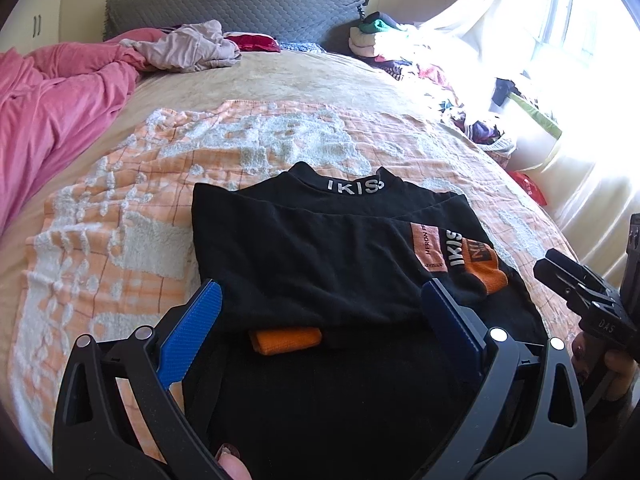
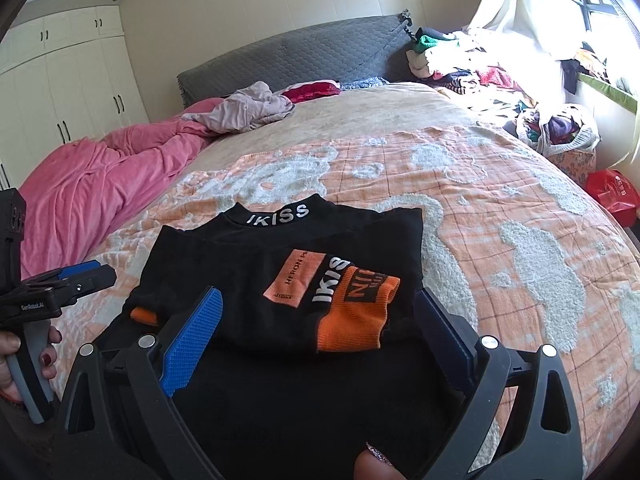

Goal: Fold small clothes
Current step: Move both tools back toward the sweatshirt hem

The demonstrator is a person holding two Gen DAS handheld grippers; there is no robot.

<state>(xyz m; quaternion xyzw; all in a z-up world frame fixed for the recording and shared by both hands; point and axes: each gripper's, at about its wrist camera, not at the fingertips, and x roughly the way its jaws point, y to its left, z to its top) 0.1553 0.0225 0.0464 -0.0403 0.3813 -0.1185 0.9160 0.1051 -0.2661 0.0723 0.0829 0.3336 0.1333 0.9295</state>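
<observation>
Left gripper (image 1: 320,308): I'm holding it low over the near edge of the shirt, blue fingers (image 1: 192,336) spreading wide apart, gripping nothing; my thumb tip is showing at the bottom edge.
Right gripper (image 2: 316,316): I'm hovering it wide open too, one finger (image 2: 192,340) on each side of the folded orange cuff, clamping nothing.
Each other: the right gripper is showing at the far right of the left view, the left one at the far left of the right view, my hand (image 2: 24,360) wrapping its grey handle.
Shirt (image 1: 312,248): black top lying flat on the blanket, sleeves folded in over the body, collar reading IKISS pointing away from me, lower part running under both grippers.
Right cuff (image 2: 356,312): orange, lying on top of the shirt front, between my right fingers.
Other cuff (image 1: 286,340): orange, peeking out from under the folded layer near my left gripper.
Blanket (image 1: 120,208): orange and white checked, spreading under the shirt on the bed.
Quilt (image 1: 52,92): pink, bunching along the left side.
Crumpled garment (image 1: 188,46): pale, lying near the grey headboard (image 1: 240,4).
Clothes pile (image 2: 480,64): sitting by the window, well apart from the shirt.
</observation>
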